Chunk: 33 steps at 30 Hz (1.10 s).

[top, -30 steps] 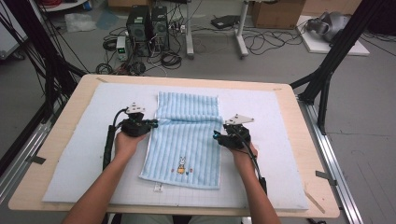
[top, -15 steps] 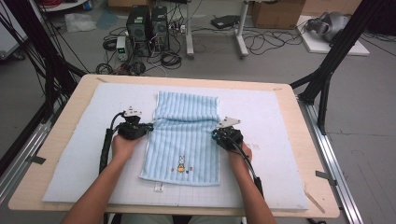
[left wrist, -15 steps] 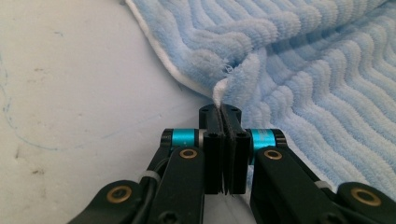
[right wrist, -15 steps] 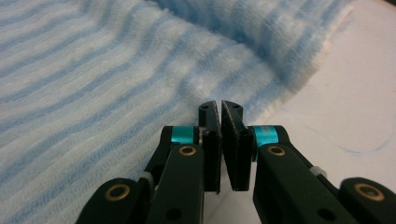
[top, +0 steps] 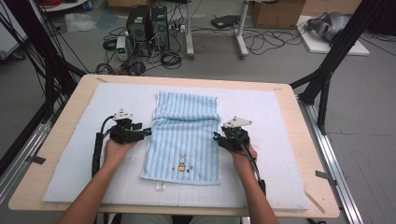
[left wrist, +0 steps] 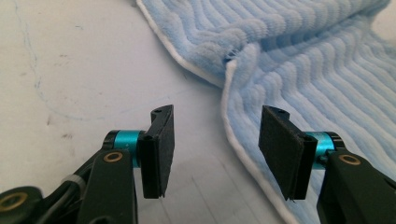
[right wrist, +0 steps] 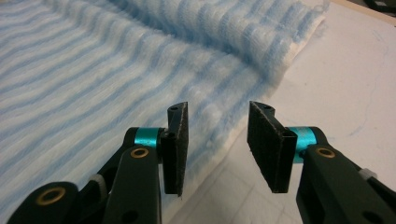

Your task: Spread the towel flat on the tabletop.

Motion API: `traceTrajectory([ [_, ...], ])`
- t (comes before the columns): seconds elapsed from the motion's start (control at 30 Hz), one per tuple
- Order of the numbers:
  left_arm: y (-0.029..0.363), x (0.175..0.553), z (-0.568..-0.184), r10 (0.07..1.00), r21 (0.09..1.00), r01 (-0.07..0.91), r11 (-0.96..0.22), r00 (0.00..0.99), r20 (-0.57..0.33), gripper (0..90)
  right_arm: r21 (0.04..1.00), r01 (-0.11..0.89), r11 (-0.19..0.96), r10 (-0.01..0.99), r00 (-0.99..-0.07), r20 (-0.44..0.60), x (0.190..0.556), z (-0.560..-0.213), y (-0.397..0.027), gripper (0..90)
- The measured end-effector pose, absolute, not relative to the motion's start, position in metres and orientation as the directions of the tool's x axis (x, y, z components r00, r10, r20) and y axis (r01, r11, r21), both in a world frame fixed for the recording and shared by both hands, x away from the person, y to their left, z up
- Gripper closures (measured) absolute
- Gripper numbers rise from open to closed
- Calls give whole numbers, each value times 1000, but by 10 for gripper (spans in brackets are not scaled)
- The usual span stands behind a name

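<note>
The blue striped towel [top: 184, 137] lies flat on the white mat [top: 70, 154] in the middle of the counter [top: 299, 121]. Its long axis runs 12 to 6 o'clock in the high view, with the far part folded back over itself and a small rabbit embroidery [top: 181, 164] near the 6 o'clock hem.

The left tool [top: 147, 132] sits at the towel's 9 o'clock edge and the right tool [top: 215, 136] at its 3 o'clock edge, level with each other, both pointing inward at the cloth. Neither is clearly nearer; each tool is just beside its own side edge.

In the left gripper view the left tool's jaws have just been opening and stand apart, with bare mat between the pads; the towel's white-piped edge [left wrist: 233, 135] runs just inside the right-hand pad, and the corner of the folded layer [left wrist: 231, 63] lies ahead at 12 o'clock. In the right gripper view the right tool's jaws have also just been opening; they stand apart over the towel's edge, without pressing on it, and the fold's end [right wrist: 285, 60] lies ahead toward 1 o'clock.

Whether the pad tips touch the mat cannot be told. How many layers the fold holds is hidden. A small tag [top: 159, 186] at the near hem is too small to read.
</note>
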<state>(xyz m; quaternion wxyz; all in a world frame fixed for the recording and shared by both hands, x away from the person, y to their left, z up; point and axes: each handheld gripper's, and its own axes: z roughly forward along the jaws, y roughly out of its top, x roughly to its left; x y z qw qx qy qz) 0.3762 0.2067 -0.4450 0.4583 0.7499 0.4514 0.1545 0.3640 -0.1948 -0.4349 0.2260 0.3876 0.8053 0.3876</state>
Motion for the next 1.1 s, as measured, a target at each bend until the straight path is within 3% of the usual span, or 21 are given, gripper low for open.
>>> traceTrajectory([
  [0.63, 202, 284, -448, 731, 849, 474, -231, 661, -171, 499, 803, 448, 392, 758, -652, -6, 277, -439, -200, 578],
  [0.83, 190, 265, -450, 701, 830, 460, -317, 703, -122, 535, 794, 432, 427, 703, -711, 9, 257, -440, -187, 597],
  [0.97, 176, 258, -451, 684, 796, 417, -439, 729, -5, 536, 754, 438, 490, 672, -741, -7, 253, -446, -179, 641],
  [1.03, 177, 256, -451, 662, 797, 412, -441, 749, -22, 682, 755, 448, 478, 671, -742, 16, 252, -449, -179, 690],
  [1.1, 176, 253, -451, 642, 797, 402, -451, 767, -23, 845, 750, 462, 473, 661, -749, 45, 253, -448, -180, 793],
])
